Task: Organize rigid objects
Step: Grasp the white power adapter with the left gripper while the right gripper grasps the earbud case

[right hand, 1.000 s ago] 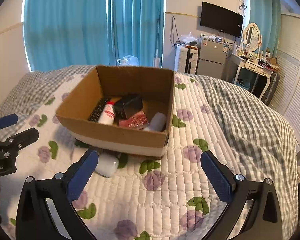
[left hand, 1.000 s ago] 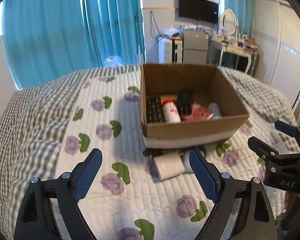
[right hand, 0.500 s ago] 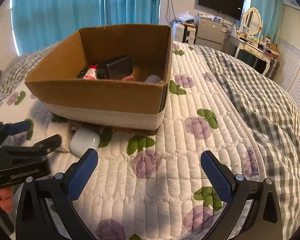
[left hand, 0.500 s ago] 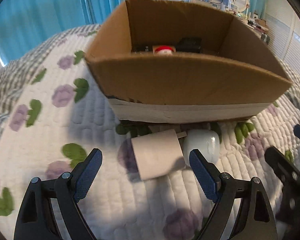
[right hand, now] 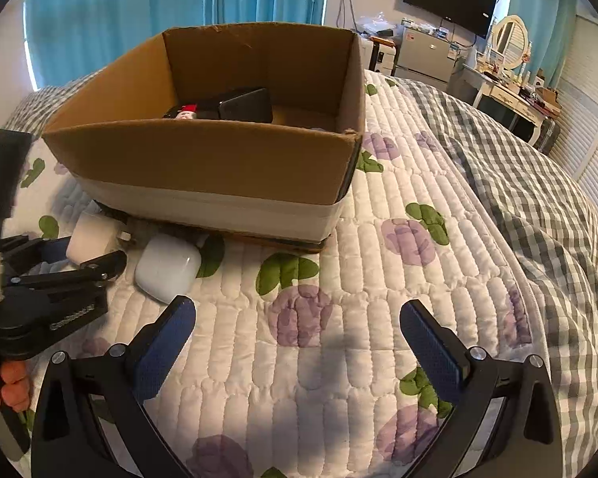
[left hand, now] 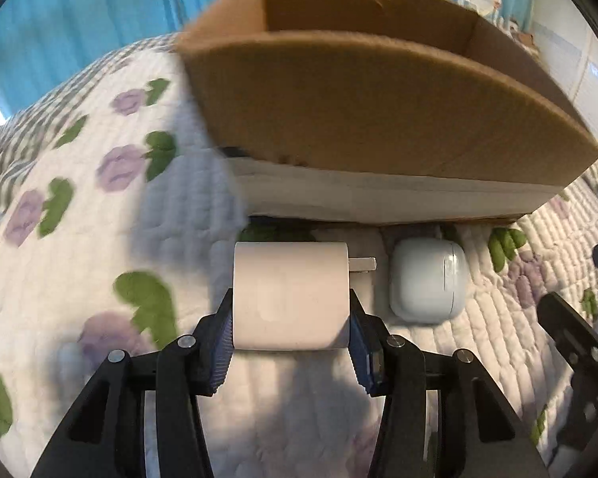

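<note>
Two loose things lie in front of the left tongs (left hand: 291, 342) in the left wrist view: a white square plastic charger plug (left hand: 290, 294) and a pale blue rounded earbud case (left hand: 428, 279). The tongs are pressed against both flanks of the plug, holding it where it rests on the white quilted bedspread with purple flowers (left hand: 99, 239); its metal prongs point away to the right, toward the case just beside it. One brown cardboard box (left hand: 370, 119) stands right behind both, its front wall rising above the tongs. I'd say the pick-up step is in hand. The next move calls for lifting the plug clear of that wall and carrying it forward over the rim, without knocking the case.

From the right wrist view, the right tongs (right hand: 299, 342) stand wide apart with nothing between them, hovering over bare bedspread (right hand: 378, 279). The earbud case (right hand: 167, 267) sits just ahead of their left finger, the plug (right hand: 91, 237) further left in the left tongs (right hand: 83, 251), and the box (right hand: 203, 159) ahead. Inside it I can count one black flat device (right hand: 245, 105) and one red-and-white cap (right hand: 187, 110); anything else is hidden by the wall.
</note>
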`<state>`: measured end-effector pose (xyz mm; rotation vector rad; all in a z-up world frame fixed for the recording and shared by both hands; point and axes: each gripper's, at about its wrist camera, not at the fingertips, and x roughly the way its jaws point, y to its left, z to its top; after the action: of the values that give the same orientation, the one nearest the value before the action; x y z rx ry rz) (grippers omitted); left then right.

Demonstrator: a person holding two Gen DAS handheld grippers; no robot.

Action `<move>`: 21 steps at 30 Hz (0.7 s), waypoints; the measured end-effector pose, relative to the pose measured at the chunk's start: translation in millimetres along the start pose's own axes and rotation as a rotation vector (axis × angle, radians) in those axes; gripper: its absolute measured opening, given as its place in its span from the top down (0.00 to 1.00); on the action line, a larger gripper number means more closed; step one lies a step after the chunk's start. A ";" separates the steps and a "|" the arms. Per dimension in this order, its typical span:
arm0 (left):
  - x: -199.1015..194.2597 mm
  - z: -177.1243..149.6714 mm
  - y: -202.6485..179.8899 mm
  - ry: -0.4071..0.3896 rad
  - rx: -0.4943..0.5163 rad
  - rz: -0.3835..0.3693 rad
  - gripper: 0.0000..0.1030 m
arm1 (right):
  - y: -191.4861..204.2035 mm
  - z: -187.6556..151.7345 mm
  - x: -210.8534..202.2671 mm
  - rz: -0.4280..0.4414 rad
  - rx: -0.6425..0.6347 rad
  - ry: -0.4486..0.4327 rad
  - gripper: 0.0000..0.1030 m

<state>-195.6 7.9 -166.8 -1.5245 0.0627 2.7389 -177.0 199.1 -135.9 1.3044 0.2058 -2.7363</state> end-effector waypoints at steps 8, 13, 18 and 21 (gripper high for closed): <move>-40.8 -8.3 28.9 -0.072 -0.044 0.029 0.51 | 17.1 2.0 2.8 0.091 -0.023 -0.011 0.00; -41.9 -10.3 42.5 -0.072 -0.071 0.044 0.51 | 42.2 8.2 19.4 0.149 -0.070 0.011 0.00; -33.5 -6.5 43.0 -0.056 -0.086 0.047 0.51 | 60.5 16.6 41.5 0.159 -0.099 0.029 0.01; -33.0 -7.5 44.8 -0.048 -0.101 0.048 0.51 | 69.4 19.8 52.7 0.152 -0.133 0.032 0.09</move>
<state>-173.0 -36.6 -141.3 -1.4987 -0.0399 2.8557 -214.7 125.6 -169.9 1.2737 0.2741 -2.5308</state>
